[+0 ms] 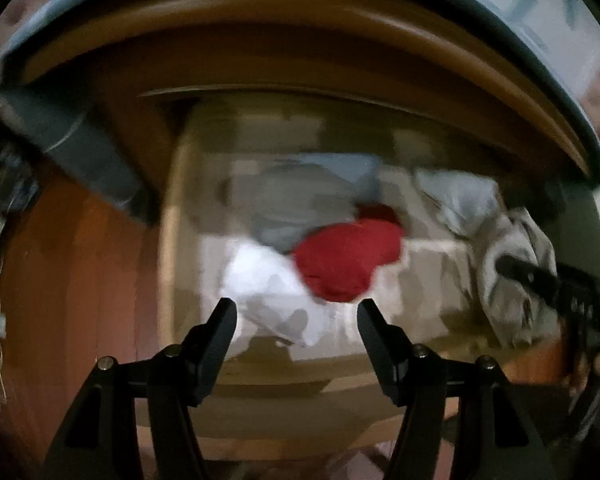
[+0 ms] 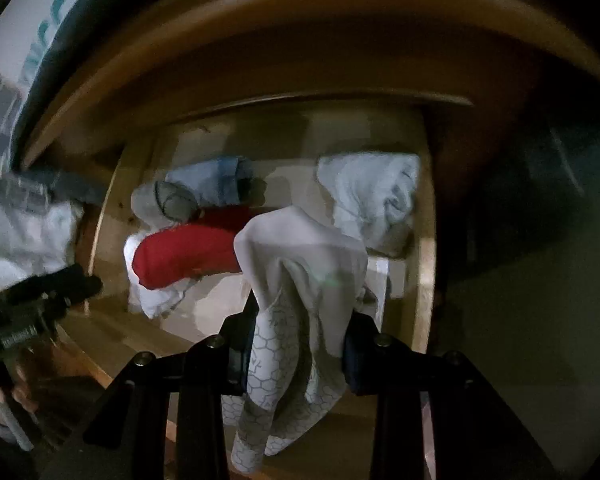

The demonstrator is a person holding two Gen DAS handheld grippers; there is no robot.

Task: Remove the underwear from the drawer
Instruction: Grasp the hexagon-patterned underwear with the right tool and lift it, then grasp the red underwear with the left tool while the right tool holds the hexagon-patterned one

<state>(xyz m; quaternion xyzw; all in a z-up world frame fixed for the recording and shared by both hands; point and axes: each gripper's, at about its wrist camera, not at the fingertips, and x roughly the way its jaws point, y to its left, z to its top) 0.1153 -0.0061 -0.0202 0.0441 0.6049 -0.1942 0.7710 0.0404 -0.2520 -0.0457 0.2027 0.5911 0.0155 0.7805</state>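
1. We have the pale underwear (image 2: 300, 280), a whitish piece with a faint honeycomb print on its lower part, pinched between the pads of the right tongs (image 2: 300, 344). It drapes over and below them and hangs above the near right part of the open wooden drawer (image 2: 426, 240). We judge the lifting-out step to be in hand: the piece looks clear of the pile, though we cannot tell whether its hanging end still brushes the drawer front.

2. The next move, as we read it, calls for carrying the piece up and toward us, over the near drawer wall, with the grip kept firm so the loose cloth does not slip or snag on the wood.

3. The left tongs (image 1: 296, 312) stand about half open and hold nothing. They hover over the near left of the drawer, above a white garment (image 1: 268, 300) and just beside a red garment (image 1: 348, 264).

4. Farther in lie a light blue garment (image 2: 216, 180) at the far left and a crumpled grey-white one (image 2: 376, 196) at the far right.

5. Both views are dim and smeared. The cabinet top (image 1: 300, 40) overhangs and shadows the drawer's far end. We cannot make out what the remaining garments are. A printed sheet (image 1: 520, 0) above is cut off at the edge.
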